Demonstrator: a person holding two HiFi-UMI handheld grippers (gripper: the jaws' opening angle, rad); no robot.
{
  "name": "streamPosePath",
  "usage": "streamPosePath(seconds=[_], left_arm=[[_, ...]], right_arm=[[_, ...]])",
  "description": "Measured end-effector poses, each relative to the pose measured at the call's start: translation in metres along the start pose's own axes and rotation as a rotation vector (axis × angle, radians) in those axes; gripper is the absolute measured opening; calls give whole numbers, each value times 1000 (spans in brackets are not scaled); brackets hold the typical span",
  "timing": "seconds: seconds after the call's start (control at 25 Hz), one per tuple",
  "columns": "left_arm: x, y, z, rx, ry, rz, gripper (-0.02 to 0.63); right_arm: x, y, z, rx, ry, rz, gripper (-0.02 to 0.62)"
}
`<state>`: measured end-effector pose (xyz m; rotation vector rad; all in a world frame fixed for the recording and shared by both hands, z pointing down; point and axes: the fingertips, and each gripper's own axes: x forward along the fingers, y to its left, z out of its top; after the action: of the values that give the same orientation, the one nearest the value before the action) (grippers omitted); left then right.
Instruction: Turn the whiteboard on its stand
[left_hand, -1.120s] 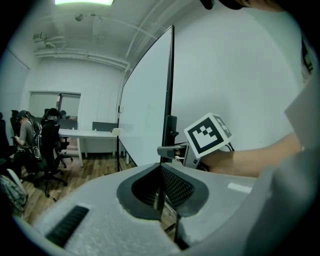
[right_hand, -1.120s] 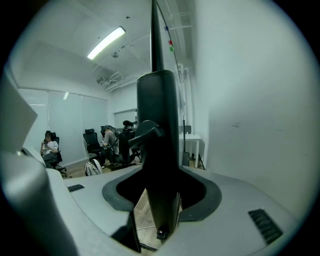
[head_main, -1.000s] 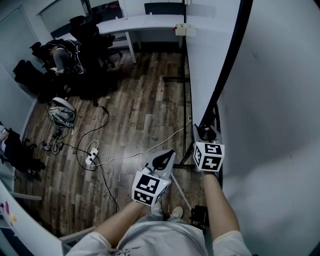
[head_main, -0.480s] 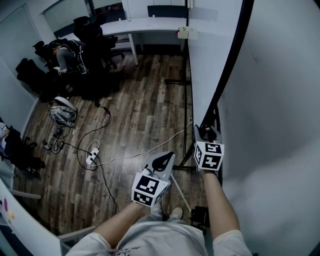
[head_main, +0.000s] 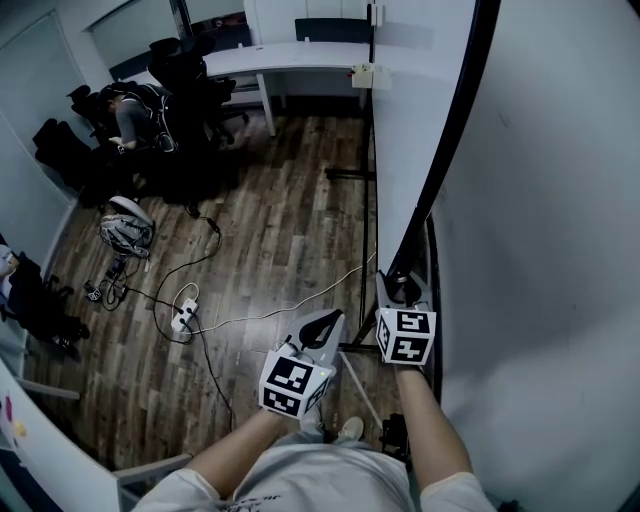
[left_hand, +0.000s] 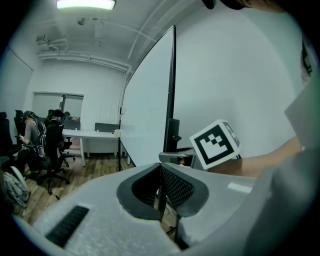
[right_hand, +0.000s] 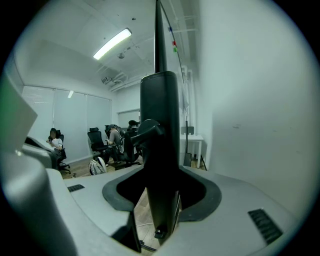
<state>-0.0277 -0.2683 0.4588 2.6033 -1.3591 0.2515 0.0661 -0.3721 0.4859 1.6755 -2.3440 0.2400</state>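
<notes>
The whiteboard (head_main: 560, 200) stood upright on the floor (head_main: 280, 215) at the person's right. Its broad white face filled the right side of the head view, and its long edge ran vertically. Its black side frame (head_main: 452, 150) came down to the right tongs (head_main: 401, 287), which were clamped on it low down. In the right gripper view that frame rose straight up between the two jaws, pinched from both sides.

The left tongs (head_main: 322, 326) hung just beside, to the left of the frame and not touching it. The left gripper view showed their jaws drawn together on nothing.

So the right hand was the nearer one and already had the board by its edge, with the panel stretching away to the right of the grip. Swinging that edge would probably be what turns the board. I could not tell where the pivot on the stand sat. The left hand looked free to help.

Below the tongs a black bar (head_main: 356, 346), seemingly part of the stand, lay on the dark wood planks. A white cable (head_main: 300, 302) trailed across the floor towards a power strip (head_main: 182, 316). Another white panel (head_main: 410, 130) stood beyond the frame. Along the room's far edge were a white desk (head_main: 290, 55), black office chairs (head_main: 190, 70) and a seated person (head_main: 125, 115).
</notes>
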Motion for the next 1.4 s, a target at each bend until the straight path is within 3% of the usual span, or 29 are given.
streamPosePath(seconds=[0.8, 1.4], left_arm=[[-58, -37, -30, -14, 33, -30, 11], [-79, -43, -33, -8, 29, -12, 11]], right_arm=[[-128, 70, -40, -18, 29, 69, 189], [-153, 80, -44, -27, 46, 83, 187]])
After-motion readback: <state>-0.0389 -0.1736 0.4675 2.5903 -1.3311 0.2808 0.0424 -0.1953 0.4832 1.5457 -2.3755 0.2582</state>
